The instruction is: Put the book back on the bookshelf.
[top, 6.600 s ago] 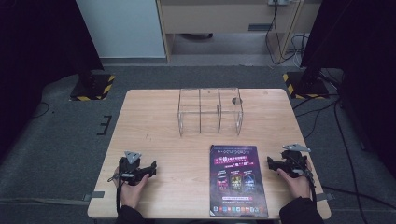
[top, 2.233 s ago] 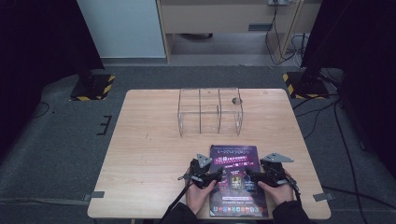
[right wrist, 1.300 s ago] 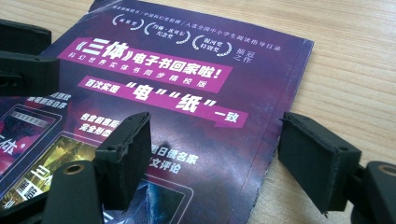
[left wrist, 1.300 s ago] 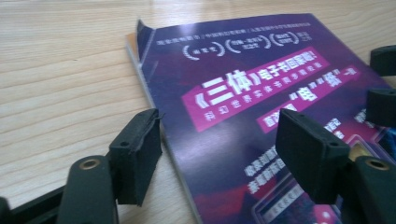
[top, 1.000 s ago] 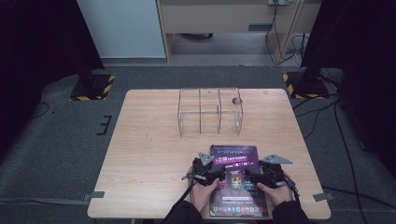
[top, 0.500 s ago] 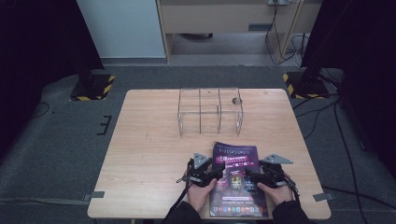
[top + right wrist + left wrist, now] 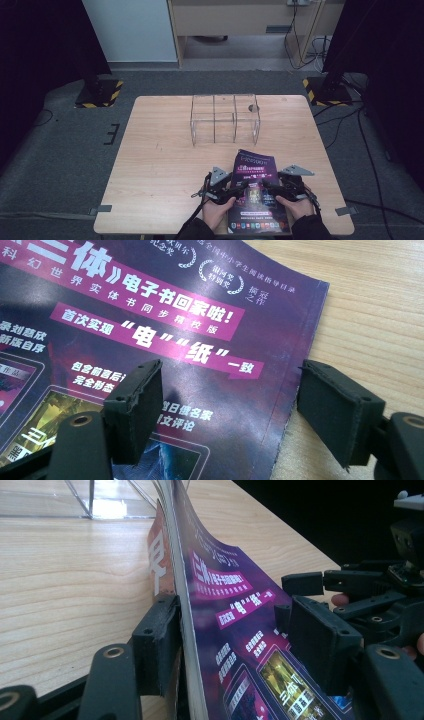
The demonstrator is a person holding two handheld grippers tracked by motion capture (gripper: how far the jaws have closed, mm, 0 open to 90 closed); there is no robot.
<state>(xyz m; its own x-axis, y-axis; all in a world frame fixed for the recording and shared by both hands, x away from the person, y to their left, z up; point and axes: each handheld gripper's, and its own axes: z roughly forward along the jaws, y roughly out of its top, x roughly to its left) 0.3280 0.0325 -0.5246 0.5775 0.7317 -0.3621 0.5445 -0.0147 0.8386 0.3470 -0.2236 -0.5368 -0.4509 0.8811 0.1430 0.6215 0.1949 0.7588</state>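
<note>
The magazine (image 7: 255,192) lies at the surface's (image 7: 160,160) five o'clock with its far end curling up, the left claw (image 7: 225,645) wide astride its edge, the right claw (image 7: 235,405) wide straddling its spine, so neither grips yet, and the clear rack (image 7: 225,117) at twelve o'clock waits, I judge.

The light wooden table (image 7: 160,165) stands on a grey carpet floor (image 7: 60,165). At the far middle of the table there is a clear plastic rack (image 7: 224,119) with compartments, and all of them look empty. Beyond the table, on the floor, two dark stands have yellow-black striped bases, one at far left (image 7: 97,92) and one at far right (image 7: 327,90), and black cables (image 7: 345,120) lie on the floor at the right side.
</note>
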